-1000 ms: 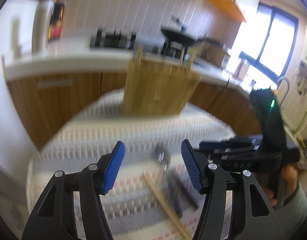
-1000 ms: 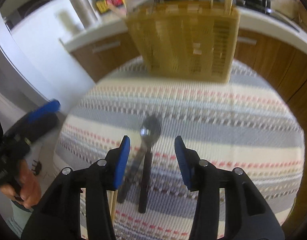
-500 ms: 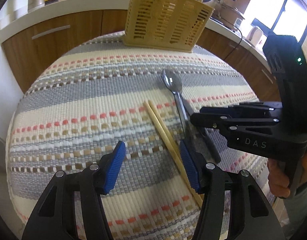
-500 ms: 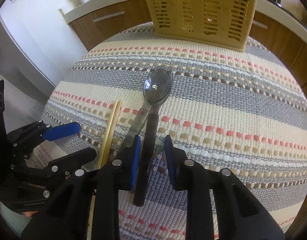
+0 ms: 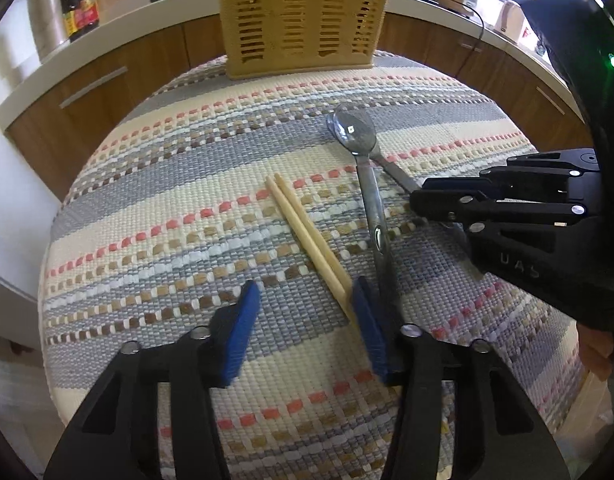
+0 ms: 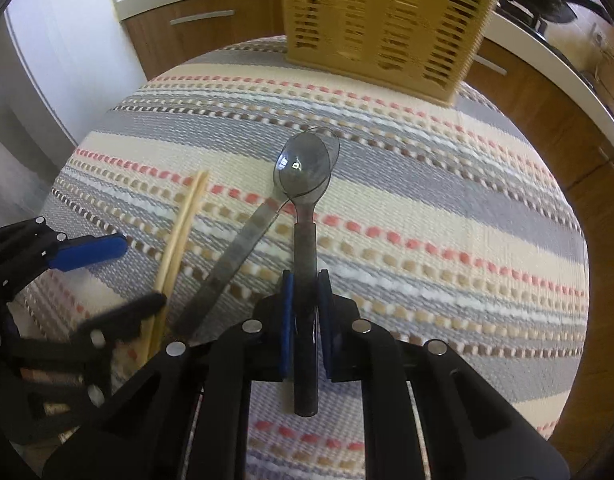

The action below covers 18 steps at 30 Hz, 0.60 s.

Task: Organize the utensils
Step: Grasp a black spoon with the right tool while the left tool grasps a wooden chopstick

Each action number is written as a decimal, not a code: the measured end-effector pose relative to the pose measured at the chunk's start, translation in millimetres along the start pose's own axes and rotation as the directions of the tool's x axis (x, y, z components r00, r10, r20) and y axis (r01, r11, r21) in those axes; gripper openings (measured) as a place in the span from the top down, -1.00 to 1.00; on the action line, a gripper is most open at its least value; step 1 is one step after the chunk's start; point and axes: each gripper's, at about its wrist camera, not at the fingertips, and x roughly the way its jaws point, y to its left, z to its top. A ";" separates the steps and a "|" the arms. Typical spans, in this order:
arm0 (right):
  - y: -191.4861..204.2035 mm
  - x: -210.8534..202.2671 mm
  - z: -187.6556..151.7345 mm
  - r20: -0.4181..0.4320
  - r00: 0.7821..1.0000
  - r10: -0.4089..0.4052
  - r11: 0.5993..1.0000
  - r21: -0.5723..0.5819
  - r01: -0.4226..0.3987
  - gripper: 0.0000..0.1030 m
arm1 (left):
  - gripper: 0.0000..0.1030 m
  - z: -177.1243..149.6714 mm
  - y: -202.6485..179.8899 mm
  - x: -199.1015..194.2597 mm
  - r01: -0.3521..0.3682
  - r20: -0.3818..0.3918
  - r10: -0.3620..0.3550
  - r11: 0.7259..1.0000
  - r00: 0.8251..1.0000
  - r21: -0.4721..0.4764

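Two metal spoons lie with bowls stacked on a striped woven mat (image 6: 447, 208). My right gripper (image 6: 306, 300) is shut on the handle of the upper, dark spoon (image 6: 305, 240); it also shows in the left wrist view (image 5: 435, 204). The second spoon (image 6: 235, 256) angles left beside it. A pair of wooden chopsticks (image 5: 307, 236) lies left of the spoons. My left gripper (image 5: 303, 332) is open, low over the mat, its right finger at the chopsticks' near end. A yellow slotted utensil basket (image 5: 303, 16) stands at the mat's far edge.
The mat covers a round table. Behind it runs a kitchen counter (image 5: 107, 36) with wooden cabinets, a dark bottle (image 5: 81, 4), a steel pot (image 5: 47, 12) and a stove with a pan (image 6: 547, 4).
My right gripper has closed on the dark spoon's handle. My left gripper has moved down and forward, closer to the chopsticks.
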 end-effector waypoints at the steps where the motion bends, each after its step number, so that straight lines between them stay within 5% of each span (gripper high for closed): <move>1: -3.8 -3.6 -4.2 0.000 1.000 -0.005 1.000 0.003 0.005 0.81 | 0.36 1.2 -0.9 -0.6 0.006 -0.009 -0.006 1.000 1.000 0.002; 3: -10.3 -9.6 -12.9 -0.008 1.000 -0.014 1.000 0.015 0.014 0.81 | 0.71 6.2 -2.3 3.3 0.004 -0.030 -0.004 1.000 1.000 0.002; 12: -26.8 -21.5 -23.8 -0.037 0.999 0.011 0.998 0.058 -0.008 0.81 | 0.54 19.3 -2.7 10.9 0.006 -0.064 -0.008 1.000 0.998 -0.024; 15: -27.9 -19.6 -20.7 -0.042 0.999 -0.002 0.999 0.053 0.004 0.81 | 0.88 20.3 -10.8 14.4 -0.076 -0.066 0.079 0.996 0.995 0.039; 18: -34.5 -15.0 -16.7 -0.041 0.999 -0.019 0.995 0.094 0.023 0.81 | 0.92 20.0 -3.7 13.5 -0.063 -0.057 0.064 0.998 0.996 0.011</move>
